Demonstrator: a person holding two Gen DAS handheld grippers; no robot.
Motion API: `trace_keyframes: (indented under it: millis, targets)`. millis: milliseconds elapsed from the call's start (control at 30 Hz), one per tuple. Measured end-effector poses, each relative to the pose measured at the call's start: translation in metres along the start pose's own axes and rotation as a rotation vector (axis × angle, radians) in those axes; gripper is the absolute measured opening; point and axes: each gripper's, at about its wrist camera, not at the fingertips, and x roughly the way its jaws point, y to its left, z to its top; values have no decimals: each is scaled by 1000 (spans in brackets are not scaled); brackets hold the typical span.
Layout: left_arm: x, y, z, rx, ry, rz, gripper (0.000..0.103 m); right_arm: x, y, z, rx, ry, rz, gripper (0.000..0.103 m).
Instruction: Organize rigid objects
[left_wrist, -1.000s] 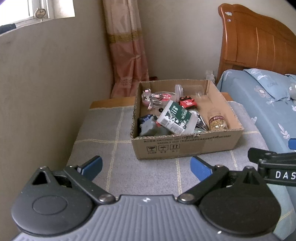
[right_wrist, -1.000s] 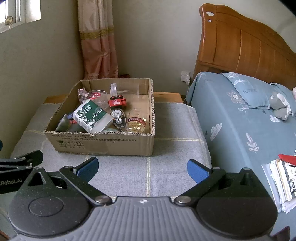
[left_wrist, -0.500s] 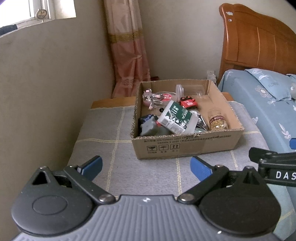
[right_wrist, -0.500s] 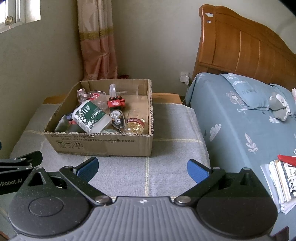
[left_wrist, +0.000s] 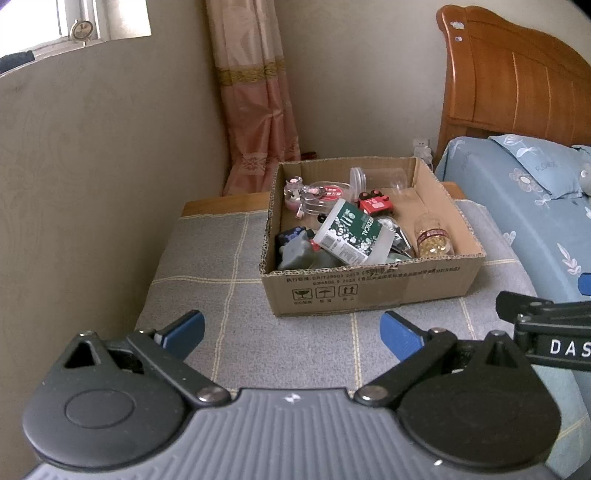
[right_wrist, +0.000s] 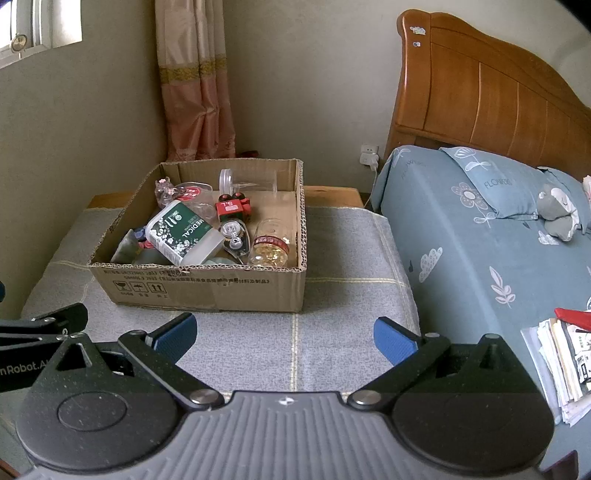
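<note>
- Grey checked tabletop (left_wrist: 229, 295) beside the bed (right_wrist: 480, 258), cardboard box (left_wrist: 369, 291) of clutter on it.
- Left claw (left_wrist: 291, 332) spread wide, holding nothing, touching nothing.
- Right claw (right_wrist: 284, 334) same, gaping, short of the box.

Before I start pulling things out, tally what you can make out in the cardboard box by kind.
Clear jars/tubs: 3: empty jar, capsule jar, red-label tub
Green-label containers: 1
Red toy vehicles: 1
Pink figurines: 1
Tape dispensers: 1
Grey/dark items at the near left corner: too jumbled to count
Total distinct: 7, all in the cardboard box
</note>
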Motion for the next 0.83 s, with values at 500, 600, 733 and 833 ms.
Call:
trace_keyframes:
  millis: [500, 600, 733, 833]
  targets:
    - [-2, -2, 0, 5, 1, -1, 101, -2, -1, 0, 6, -5, 3, 103]
    - [-3, -2, -1, 6, 0, -2, 101, -2, -1, -1, 5, -6, 4, 103]
    - [-2, -2, -1, 14, -1, -4, 101, -2, -1, -1, 7, -8, 4, 103]
    - [-3, -3, -1, 14, -1, -4, 101, -2, -2, -1, 10, -9, 7, 103]
